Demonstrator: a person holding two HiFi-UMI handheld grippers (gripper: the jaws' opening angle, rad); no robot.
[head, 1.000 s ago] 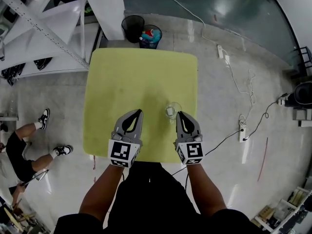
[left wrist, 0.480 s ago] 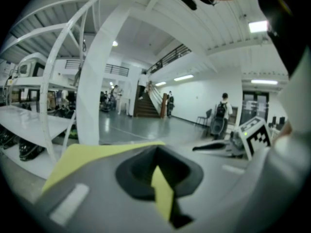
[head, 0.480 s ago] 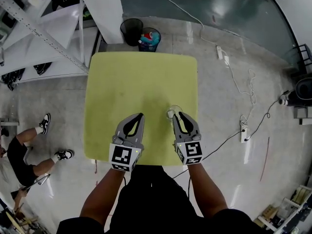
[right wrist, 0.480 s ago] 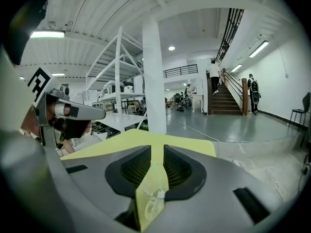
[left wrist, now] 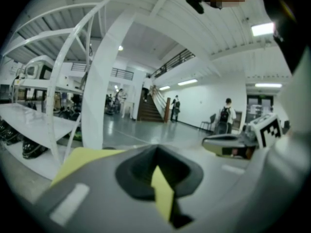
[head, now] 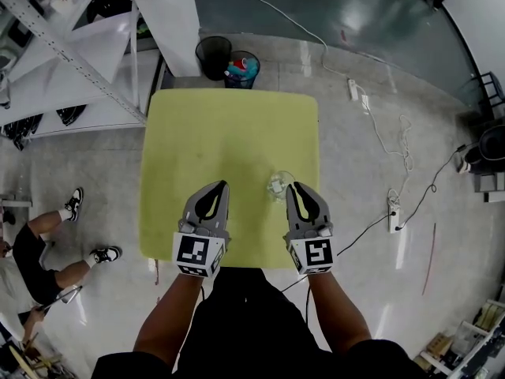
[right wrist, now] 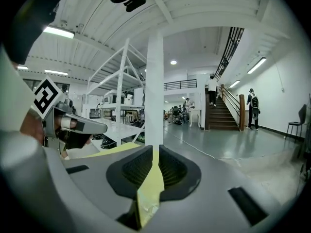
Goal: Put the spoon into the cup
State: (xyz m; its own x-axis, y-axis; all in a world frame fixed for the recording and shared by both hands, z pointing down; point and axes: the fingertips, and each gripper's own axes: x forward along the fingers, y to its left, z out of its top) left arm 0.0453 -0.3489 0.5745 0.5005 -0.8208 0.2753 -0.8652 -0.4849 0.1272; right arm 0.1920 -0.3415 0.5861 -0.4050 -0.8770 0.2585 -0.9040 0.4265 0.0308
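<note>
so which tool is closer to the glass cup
The right tool: its tip sits just beside the clear cup on the yellow table. The left tool is farther off, on the cup's other side.

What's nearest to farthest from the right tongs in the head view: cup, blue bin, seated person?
1. Cup, just left of the right tongs.
2. Blue bin, past the table's far edge.
3. Seated person, far left.

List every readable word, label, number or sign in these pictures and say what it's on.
No readable words or numbers anywhere.
Marker cube on the left gripper: black-and-white square pattern, no letters.
Second marker cube on the right gripper: likewise, pattern only.
</note>
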